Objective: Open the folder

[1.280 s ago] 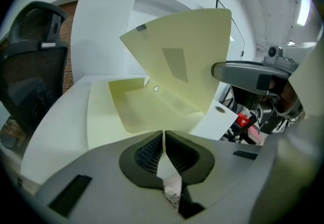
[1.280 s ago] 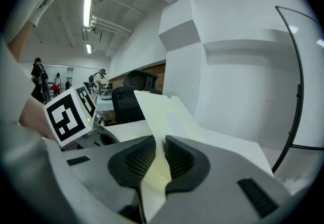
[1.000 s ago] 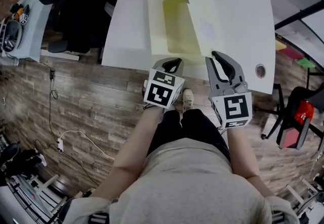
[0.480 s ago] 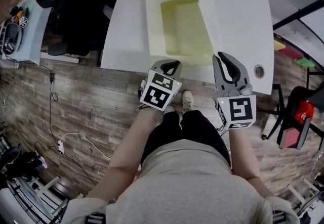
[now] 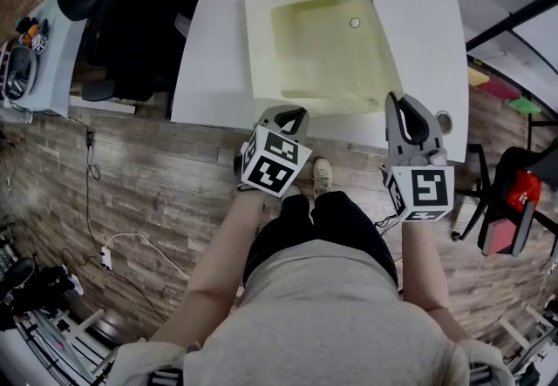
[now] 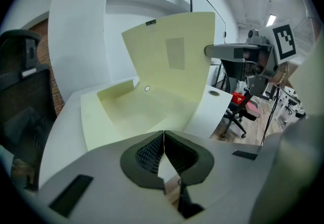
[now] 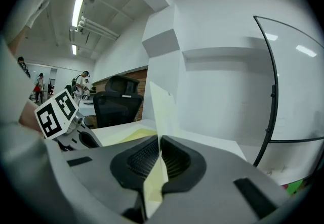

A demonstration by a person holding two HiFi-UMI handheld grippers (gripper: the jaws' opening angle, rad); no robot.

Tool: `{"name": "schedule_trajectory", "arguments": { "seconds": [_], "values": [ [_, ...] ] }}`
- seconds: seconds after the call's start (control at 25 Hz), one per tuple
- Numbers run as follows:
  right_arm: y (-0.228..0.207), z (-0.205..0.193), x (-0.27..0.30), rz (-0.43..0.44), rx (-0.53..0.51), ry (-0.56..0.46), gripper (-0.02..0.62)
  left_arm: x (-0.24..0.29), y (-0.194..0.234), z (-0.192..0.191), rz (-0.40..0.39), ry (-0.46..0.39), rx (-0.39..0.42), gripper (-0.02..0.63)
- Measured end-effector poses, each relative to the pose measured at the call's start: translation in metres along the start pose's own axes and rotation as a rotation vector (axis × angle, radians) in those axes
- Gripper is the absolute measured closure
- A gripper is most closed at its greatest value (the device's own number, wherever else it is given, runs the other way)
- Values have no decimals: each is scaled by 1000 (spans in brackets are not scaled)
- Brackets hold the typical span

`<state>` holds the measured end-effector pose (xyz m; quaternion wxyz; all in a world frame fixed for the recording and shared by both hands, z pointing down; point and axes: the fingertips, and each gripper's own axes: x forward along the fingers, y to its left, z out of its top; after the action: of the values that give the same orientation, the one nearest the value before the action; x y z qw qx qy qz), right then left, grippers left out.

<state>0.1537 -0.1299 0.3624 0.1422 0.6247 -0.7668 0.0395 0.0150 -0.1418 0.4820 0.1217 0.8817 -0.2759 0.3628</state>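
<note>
Folder point(image 5: 305, 62) cover clamped by right gripper point(image 7: 159, 141) fingers just closing; left gripper point(image 6: 163, 134) fingers together, seemingly empty.

— Where does the cover point(image 6: 172, 61) stop at the far end?
— Can't say from overhead. Its far corner runs off the top edge of the head view.
— And the near corner?
— Swallowed by the right gripper point(image 7: 159, 147). Its jaws have just been closing on that sheet, so the corner is out of sight.
— The left gripper point(image 6: 163, 139)?
— Jaws together, but its body covers the near edge of the folder point(image 5: 305, 71). Whether that edge is nipped, I can't tell.
— That round spot point(image 5: 354, 23) inside?
— Too small to name. Same for the dark tab point(image 6: 151, 23) on the cover's top edge. And the figures point(image 7: 39, 86) far across the room are too small to make out.
</note>
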Motion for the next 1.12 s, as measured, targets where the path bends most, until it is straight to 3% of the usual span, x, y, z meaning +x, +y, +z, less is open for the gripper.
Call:
{"name": "schedule_trajectory", "arguments": {
  "seconds": [1.12],
  "values": [
    [-96,-53,-23,-194,183,85,569,0,0,0,14,29,-69,584]
  ]
}}
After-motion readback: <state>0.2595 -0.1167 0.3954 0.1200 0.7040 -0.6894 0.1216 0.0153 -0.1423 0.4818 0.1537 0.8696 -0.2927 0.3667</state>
